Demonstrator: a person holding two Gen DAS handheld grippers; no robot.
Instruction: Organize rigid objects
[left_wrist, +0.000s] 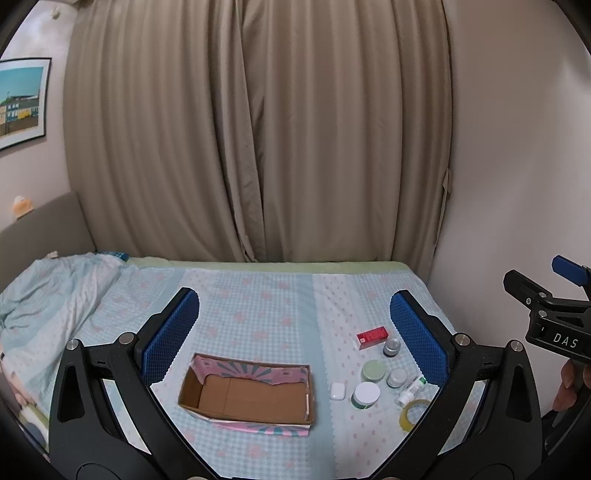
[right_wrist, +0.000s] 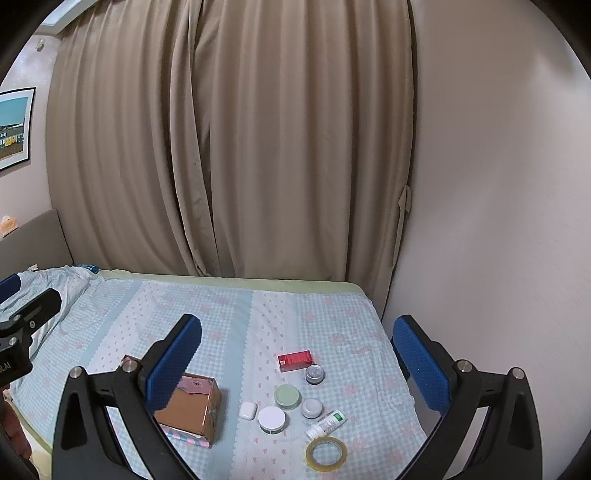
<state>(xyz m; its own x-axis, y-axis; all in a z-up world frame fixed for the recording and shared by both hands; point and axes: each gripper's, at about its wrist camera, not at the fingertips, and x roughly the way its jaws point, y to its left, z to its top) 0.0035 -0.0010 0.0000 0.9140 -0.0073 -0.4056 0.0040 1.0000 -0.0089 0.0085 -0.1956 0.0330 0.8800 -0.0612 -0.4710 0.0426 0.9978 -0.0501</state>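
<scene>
An empty open cardboard box (left_wrist: 246, 394) with pink patterned sides sits on the bed; it also shows in the right wrist view (right_wrist: 192, 410). To its right lie a red box (right_wrist: 294, 360), a grey jar (right_wrist: 314, 374), a green-lidded jar (right_wrist: 287, 396), a small grey jar (right_wrist: 311, 407), a white earbud case (right_wrist: 247, 410), a white-lidded jar (right_wrist: 272, 420), a small white bottle (right_wrist: 327, 424) and a tape roll (right_wrist: 326, 453). My left gripper (left_wrist: 293, 328) is open above the box. My right gripper (right_wrist: 295, 354) is open above the items. Both are empty.
The bed (left_wrist: 258, 295) has a blue checked sheet with a rumpled quilt (left_wrist: 48, 291) at the left. Beige curtains (left_wrist: 258, 129) hang behind it and a wall (right_wrist: 498, 221) borders its right edge. The right gripper's body (left_wrist: 554, 317) shows at the left view's right edge.
</scene>
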